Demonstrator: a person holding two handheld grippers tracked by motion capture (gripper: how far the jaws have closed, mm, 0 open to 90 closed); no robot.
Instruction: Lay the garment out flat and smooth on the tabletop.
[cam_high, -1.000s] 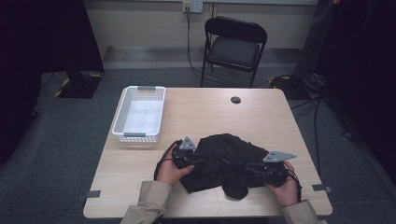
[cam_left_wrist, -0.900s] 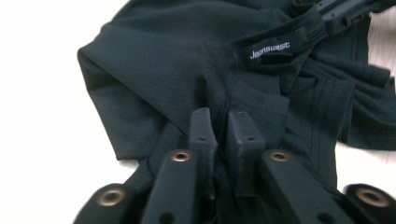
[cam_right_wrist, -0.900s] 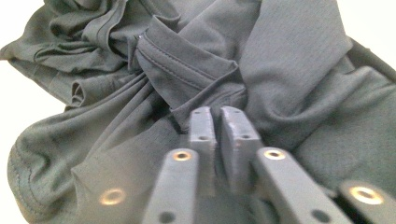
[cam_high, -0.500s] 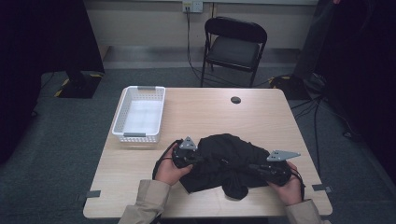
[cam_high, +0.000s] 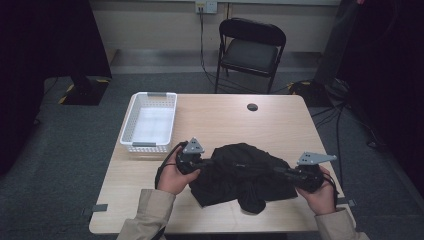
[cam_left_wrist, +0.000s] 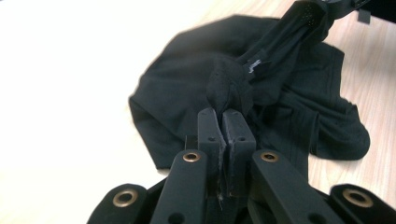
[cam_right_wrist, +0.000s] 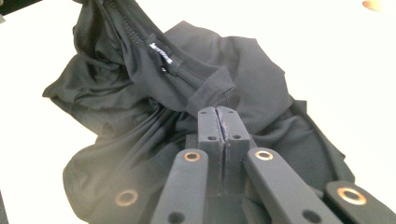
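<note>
Black garment (cam_high: 240, 175) lay bunched on the table's (cam_high: 280, 125) near half. I had my left gripper (cam_left_wrist: 226, 116) and right gripper (cam_right_wrist: 218, 114) each clamped on an edge fold, well apart, likely to lift and spread it.

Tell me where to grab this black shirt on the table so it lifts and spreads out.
Probably along the neckline band of the black shirt, one pinch each side of the label, coming in from its two ends. That band is stretched taut between the left gripper and right gripper, both clamped on it, so the body should hang below.
</note>
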